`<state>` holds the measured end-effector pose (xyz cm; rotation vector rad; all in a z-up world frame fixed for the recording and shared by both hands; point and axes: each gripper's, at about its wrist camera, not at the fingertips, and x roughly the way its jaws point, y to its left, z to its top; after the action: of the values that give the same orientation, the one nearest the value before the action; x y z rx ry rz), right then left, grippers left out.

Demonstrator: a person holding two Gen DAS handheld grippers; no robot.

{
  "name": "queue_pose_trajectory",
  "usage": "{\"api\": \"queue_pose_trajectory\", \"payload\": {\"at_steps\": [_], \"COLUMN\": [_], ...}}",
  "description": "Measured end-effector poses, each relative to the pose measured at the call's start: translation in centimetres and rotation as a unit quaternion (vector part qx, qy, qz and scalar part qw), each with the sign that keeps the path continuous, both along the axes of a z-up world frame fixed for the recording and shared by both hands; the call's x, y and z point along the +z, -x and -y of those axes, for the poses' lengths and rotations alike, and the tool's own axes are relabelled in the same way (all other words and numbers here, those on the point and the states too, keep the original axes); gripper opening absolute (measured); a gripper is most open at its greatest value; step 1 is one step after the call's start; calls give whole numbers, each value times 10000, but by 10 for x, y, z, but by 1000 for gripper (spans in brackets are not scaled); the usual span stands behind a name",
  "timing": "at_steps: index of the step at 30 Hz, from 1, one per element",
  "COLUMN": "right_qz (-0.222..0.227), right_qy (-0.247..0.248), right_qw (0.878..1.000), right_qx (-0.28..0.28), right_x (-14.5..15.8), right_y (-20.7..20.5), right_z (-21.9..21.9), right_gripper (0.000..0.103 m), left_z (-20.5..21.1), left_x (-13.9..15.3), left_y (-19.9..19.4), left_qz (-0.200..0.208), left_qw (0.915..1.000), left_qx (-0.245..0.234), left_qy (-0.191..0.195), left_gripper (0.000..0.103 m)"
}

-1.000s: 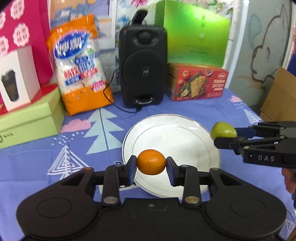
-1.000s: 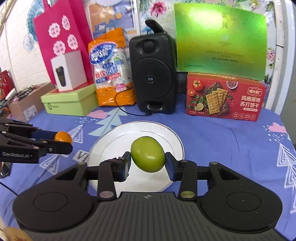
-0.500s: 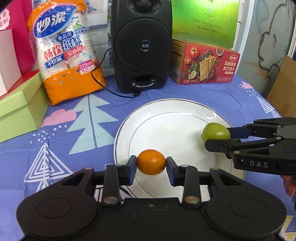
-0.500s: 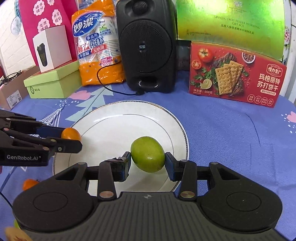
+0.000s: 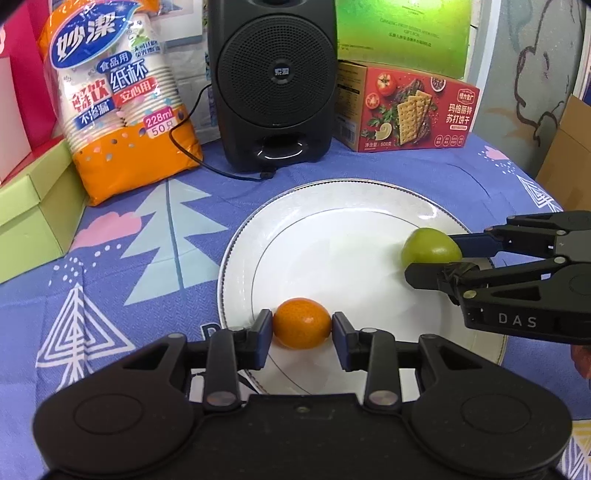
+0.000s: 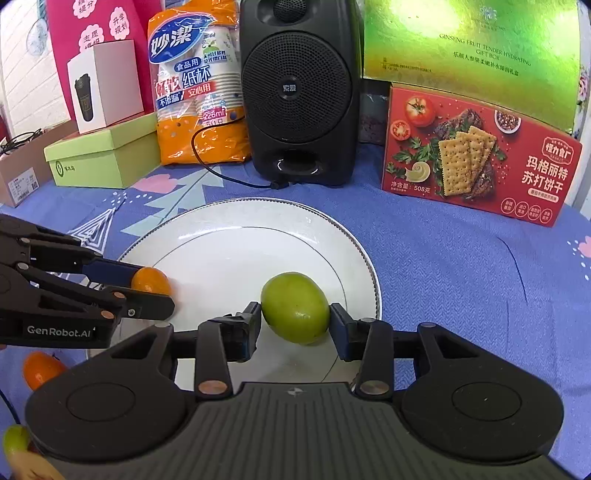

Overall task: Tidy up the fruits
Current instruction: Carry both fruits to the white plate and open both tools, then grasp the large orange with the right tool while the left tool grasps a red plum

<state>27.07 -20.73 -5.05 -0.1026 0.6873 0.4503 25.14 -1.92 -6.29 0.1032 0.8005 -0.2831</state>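
- The desk (image 5: pixel 406 173) is spread with a blue cloth printed with pale trees, clouds and triangles.
- At the back leans a shiny green gift box (image 6: pixel 472 59), and a pink board (image 6: pixel 96 22) stands at the far left.
- A black speaker (image 5: pixel 275 81) stands upright at the back centre, its cable trailing over the cloth.
- To its right is a red cracker box (image 6: pixel 480 158); to its left, an orange pack of paper cups (image 5: pixel 114 99).
- A pale green box (image 6: pixel 103 155) sits further left with a white box (image 6: pixel 105 85) on top of it.
- A white plate (image 5: pixel 332 199) with a thin dark ring lies in the middle of the desk, in front of the speaker.
- The left hand-held gripper (image 5: pixel 301 328) reaches over the near left part of the plate. Its jaws are opening; the right pad stands just clear of the fruit.
- The right hand-held gripper (image 6: pixel 293 314) is over the plate's right side, its pads pressed on both sides of a fruit.
- A green fruit (image 6: pixel 294 312) is gripped there, low over the plate; whether it touches the plate I cannot tell.
- A small orange (image 5: pixel 301 323) sits between the left jaws, resting on the plate near its front rim.
- Another orange fruit (image 6: pixel 40 369) lies on the cloth off the plate, at the lower left of the right wrist view.
- A bit of another green fruit (image 6: pixel 14 441) shows at that view's bottom left corner.
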Motion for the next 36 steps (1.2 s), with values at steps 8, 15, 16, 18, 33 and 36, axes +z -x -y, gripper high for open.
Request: {"api": "queue_pose_trajectory", "payload": {"at_steps": [8,15,16,18,33,36], "right_qz": [231,312,287,236,642,588], "right_qy": [100,31,41,39,-496,-724], "right_qw": [9995,9995,9996,9997,9966,9953], "right_qx": [204,72,43,-24,-131,-278], "right_x": [2,14,15,19,90,97], "right_y": [10,28,30,36,136,156], "right_z": [-2,8,9,11,36,39], "right_gripper": [103,103,103,103,103,103], "left_z": [-5,-8,-8,-7,-21,-26], "left_x": [19,41,44,51,116,120], "left_y": [15,40,43,53,171,193], "left_qz": [152,245,235,269,884,912], "left_qw": [9997,9991,9990,9990,9945,9942], "left_qx": [115,299,329,334,476,449], "left_qy": [124,163,164,143,304,351], "left_gripper": [103,103,103,103,103,103]}}
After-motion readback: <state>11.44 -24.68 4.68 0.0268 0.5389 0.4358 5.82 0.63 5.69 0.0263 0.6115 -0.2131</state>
